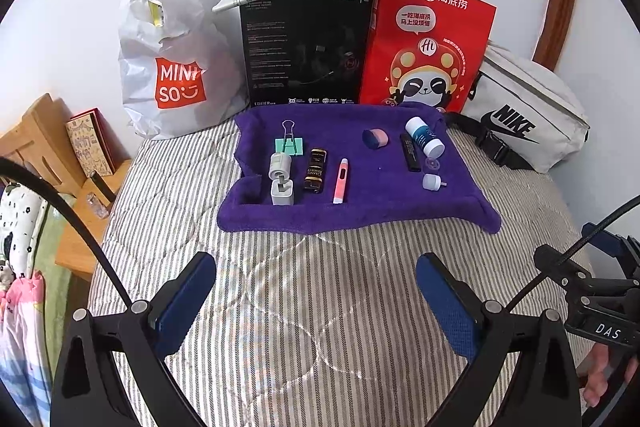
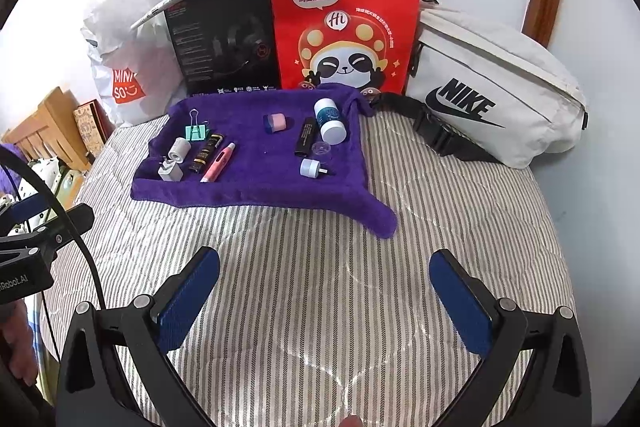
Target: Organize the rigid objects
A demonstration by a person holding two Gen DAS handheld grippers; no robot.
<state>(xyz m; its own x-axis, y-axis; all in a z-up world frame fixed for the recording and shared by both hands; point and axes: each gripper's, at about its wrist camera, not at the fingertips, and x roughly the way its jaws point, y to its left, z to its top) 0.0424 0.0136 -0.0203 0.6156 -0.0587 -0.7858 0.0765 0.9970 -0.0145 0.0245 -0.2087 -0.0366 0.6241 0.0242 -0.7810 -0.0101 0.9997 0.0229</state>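
A purple towel (image 1: 360, 203) (image 2: 256, 187) lies on the striped bed. On its left side lie a green binder clip (image 1: 289, 143) (image 2: 195, 131), a grey cylinder (image 1: 280, 166) (image 2: 179, 149), a white charger plug (image 1: 282, 191) (image 2: 170, 171), a black-gold tube (image 1: 315, 169) (image 2: 206, 153) and a pink pen (image 1: 341, 181) (image 2: 219, 162). On its right side lie a blue-pink cap (image 1: 375, 138) (image 2: 275, 122), a black stick (image 1: 410, 151) (image 2: 306, 137), a white-blue bottle (image 1: 424, 135) (image 2: 330, 121) and a small white plug (image 1: 433, 182) (image 2: 313, 168). My left gripper (image 1: 316, 291) and right gripper (image 2: 324, 291) are open and empty, hovering over the bed in front of the towel.
Behind the towel stand a white Miniso bag (image 1: 172, 63) (image 2: 124, 67), a black Hecate box (image 1: 304, 47) (image 2: 224, 43) and a red paper bag (image 1: 428, 43) (image 2: 344, 23). A white Nike bag (image 1: 528, 111) (image 2: 492, 83) lies at the right. A wooden nightstand (image 1: 44, 143) is left of the bed.
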